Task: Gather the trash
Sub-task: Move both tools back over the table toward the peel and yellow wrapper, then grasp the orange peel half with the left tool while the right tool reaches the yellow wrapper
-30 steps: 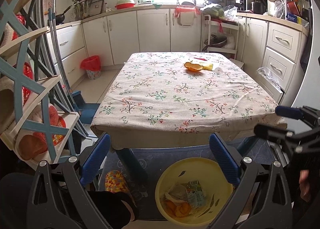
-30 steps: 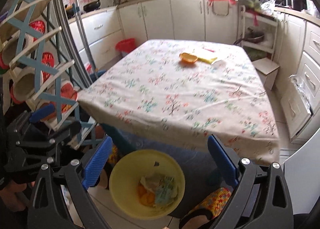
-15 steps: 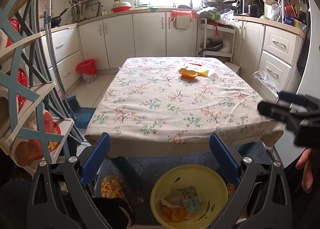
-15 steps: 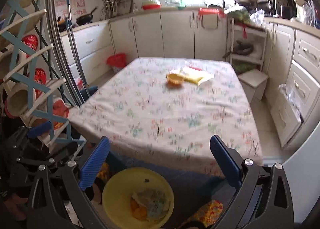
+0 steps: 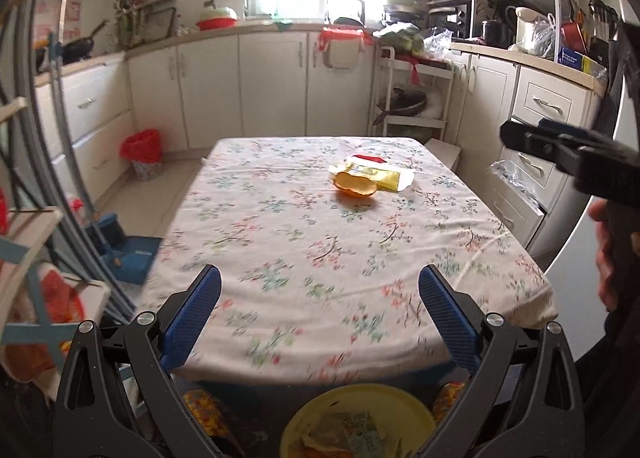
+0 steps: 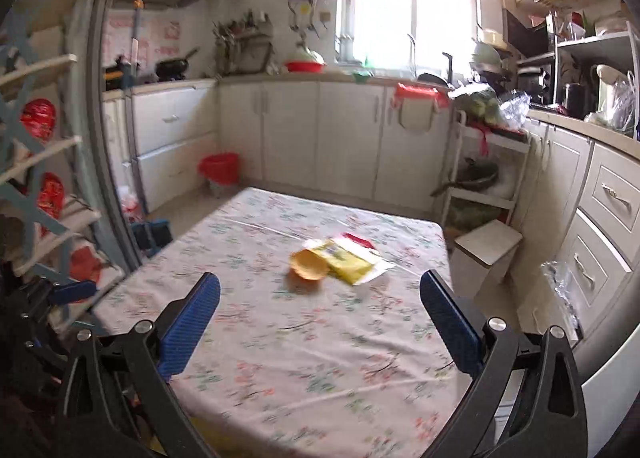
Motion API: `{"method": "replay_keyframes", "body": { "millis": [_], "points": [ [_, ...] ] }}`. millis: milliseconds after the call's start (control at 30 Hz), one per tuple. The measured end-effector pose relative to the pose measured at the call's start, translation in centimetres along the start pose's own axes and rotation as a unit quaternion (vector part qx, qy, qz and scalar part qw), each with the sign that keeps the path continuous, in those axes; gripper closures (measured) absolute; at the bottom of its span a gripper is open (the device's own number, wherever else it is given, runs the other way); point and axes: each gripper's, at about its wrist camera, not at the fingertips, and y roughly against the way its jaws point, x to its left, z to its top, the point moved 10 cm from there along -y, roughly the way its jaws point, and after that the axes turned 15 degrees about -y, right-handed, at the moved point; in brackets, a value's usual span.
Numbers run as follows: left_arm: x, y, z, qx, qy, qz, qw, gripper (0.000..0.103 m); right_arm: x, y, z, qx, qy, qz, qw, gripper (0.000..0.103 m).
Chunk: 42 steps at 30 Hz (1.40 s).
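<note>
- The yellow bin [image 5: 362, 424] is sliding out of sight under the left gripper [image 5: 320, 310]; a second ago it was filling the space below and between the blue fingers [image 5: 191, 316], and now only its far rim, with wrappers and peel already inside, is showing beneath them. In the right wrist view it is dropping out of frame altogether.
- Both tools are rising and tipping forward, so the flowered table [image 5: 304, 258] is now spreading between and beyond the fingers instead of the floor.
- The left gripper's fingers are standing wide apart and carrying nothing; the right gripper [image 6: 320, 318] is likewise spread and empty.
- The right gripper is moving ahead of the left one, appearing off to the right of the left fingers and further forward.
- Well beyond the fingertips, slightly right of centre, the orange peel [image 5: 355, 186] is lying on the cloth, touching the yellow wrapper [image 5: 374, 176] just behind it, a red scrap at the far edge.
- My reading: one drop is finished, and the reach for this remaining litter is beginning.
</note>
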Motion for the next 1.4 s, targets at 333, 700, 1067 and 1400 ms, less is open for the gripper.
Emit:
{"method": "replay_keyframes", "body": {
  "millis": [333,700,1067,1400],
  "points": [
    [-1.7,-10.3,3.8,0.033,0.034,-0.062,0.9970,0.008,-2.5,-5.8,-0.1,0.065,-0.051,-0.005,0.997,0.007],
    [0.9,-20.9,7.3,0.065,0.043,-0.063,0.9950,0.008,-5.5,-12.6,-0.2,0.122,-0.104,-0.004,0.987,0.007],
    [0.4,-26.9,8.1,0.095,0.009,-0.085,0.9919,0.010,-7.5,-17.5,-1.0,0.163,-0.161,-0.020,0.973,0.007],
    [-1.8,-29.4,7.7,0.121,-0.018,-0.127,0.9844,0.046,-8.8,-21.0,-1.5,0.184,-0.198,-0.038,0.962,0.007]
  ]
}}
